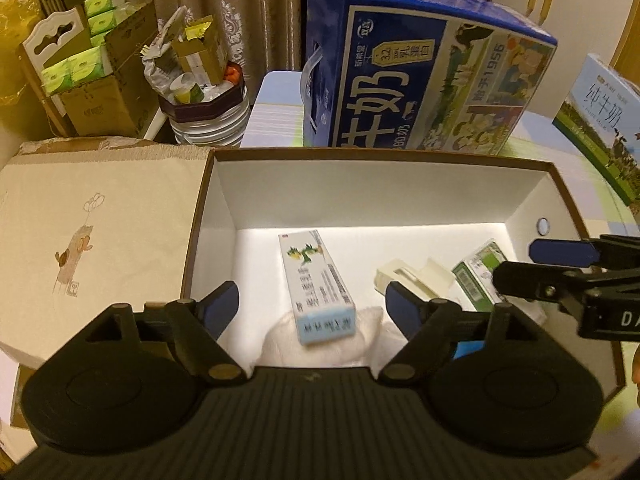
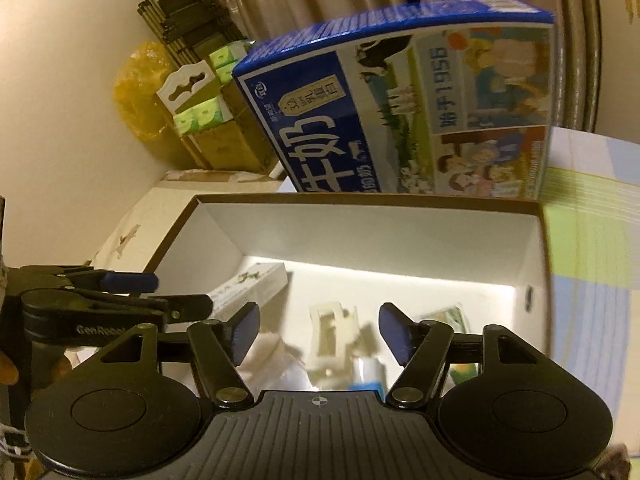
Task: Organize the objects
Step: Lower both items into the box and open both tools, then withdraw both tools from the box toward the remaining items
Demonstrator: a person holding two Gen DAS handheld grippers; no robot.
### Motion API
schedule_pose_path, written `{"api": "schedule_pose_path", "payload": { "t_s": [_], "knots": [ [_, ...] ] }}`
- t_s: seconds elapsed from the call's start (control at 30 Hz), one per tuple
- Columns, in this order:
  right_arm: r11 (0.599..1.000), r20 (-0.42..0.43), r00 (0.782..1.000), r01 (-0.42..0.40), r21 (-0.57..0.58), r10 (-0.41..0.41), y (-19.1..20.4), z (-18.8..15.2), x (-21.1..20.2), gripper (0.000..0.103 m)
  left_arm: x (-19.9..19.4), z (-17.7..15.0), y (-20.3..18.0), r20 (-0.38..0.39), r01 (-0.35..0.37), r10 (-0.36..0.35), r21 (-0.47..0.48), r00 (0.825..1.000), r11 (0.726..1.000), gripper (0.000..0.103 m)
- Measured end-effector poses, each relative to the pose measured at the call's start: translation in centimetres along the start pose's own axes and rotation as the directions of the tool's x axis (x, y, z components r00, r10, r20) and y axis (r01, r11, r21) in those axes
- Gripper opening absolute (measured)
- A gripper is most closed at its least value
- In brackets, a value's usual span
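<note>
1. An open rectangular cardboard box with white inner walls and a brown rim (image 1: 400, 158) sits at the centre. On its floor lie a long white carton printed with a green tree (image 1: 318, 280), a cream plastic piece (image 1: 416, 276), a small green-and-white carton (image 1: 478, 268) and some crumpled white wrapping (image 1: 280, 340).
2. The left gripper (image 1: 312, 304) hovers over the near edge of the box, jaws spread wide, holding nothing; the long carton lies between its fingers.
3. The right gripper (image 2: 318, 330) is likewise released and empty, poised above the cream piece, which looks blurred.
4. Judged step: items are being placed or arranged inside the box. The next move likely calls for lowering one gripper straight down and closing on a single item.
5. Room: the far left floor of the box is bare. The grippers are near each other, so they could collide.
6. A tall blue milk case (image 1: 424, 80) stands just behind the far wall; a cream cloth with a small animal drawing (image 1: 96, 232) lies left.
</note>
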State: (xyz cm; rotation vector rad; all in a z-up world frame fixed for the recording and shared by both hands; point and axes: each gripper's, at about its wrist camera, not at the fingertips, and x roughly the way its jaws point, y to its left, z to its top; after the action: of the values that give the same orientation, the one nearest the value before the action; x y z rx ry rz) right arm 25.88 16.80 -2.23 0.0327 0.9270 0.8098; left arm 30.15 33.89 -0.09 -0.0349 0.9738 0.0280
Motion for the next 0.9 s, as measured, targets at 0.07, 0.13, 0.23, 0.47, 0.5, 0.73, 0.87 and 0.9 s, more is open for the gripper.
{"api": "schedule_pose_path", "payload": {
  "t_s": [0.07, 0.13, 0.23, 0.47, 0.5, 0.73, 0.87, 0.9],
  "knots": [
    [1.000, 0.006, 1.000, 0.016, -0.001, -0.016, 0.0, -0.5, -1.2, 0.065, -0.9, -0.5, -0.4, 0.006, 0.003, -0.003, 0.003, 1.000, 1.000, 0.083],
    [0.999, 0.012, 0.999, 0.041, 0.002, -0.041, 0.0, -1.0, -2.3, 0.066, -1.8, -1.0, -0.7, 0.010, 0.009, -0.009, 0.001, 1.000, 1.000, 0.083],
    [0.998, 0.020, 0.998, 0.061, 0.008, -0.061, 0.1, -1.8, -4.0, 0.066, -2.9, -1.9, -1.3, 0.012, 0.022, -0.022, -0.009, 1.000, 1.000, 0.083],
    [0.997, 0.012, 0.997, 0.073, 0.025, -0.073, 0.1, -3.8, -7.2, 0.067, -5.5, -4.1, -2.8, 0.016, 0.040, -0.039, -0.037, 0.999, 0.999, 0.084],
    [0.997, 0.012, 0.997, 0.074, 0.027, -0.074, 0.2, -4.1, -7.6, 0.067, -5.7, -4.4, -3.0, 0.014, 0.040, -0.040, -0.038, 0.999, 0.998, 0.084],
    [0.997, 0.020, 0.997, 0.077, 0.030, -0.077, 0.6, -5.7, -10.1, 0.067, -7.4, -6.7, -4.7, -0.001, 0.049, -0.049, -0.046, 0.999, 0.998, 0.084],
    [0.997, 0.023, 0.997, 0.074, 0.030, -0.075, 0.8, -6.7, -11.3, 0.067, -8.4, -7.8, -5.5, -0.002, 0.053, -0.053, -0.051, 0.999, 0.997, 0.084],
    [0.997, 0.023, 0.997, 0.074, 0.032, -0.074, 0.9, -7.0, -11.5, 0.067, -8.6, -8.0, -5.7, -0.003, 0.052, -0.052, -0.051, 0.999, 0.997, 0.084]
  ]
}}
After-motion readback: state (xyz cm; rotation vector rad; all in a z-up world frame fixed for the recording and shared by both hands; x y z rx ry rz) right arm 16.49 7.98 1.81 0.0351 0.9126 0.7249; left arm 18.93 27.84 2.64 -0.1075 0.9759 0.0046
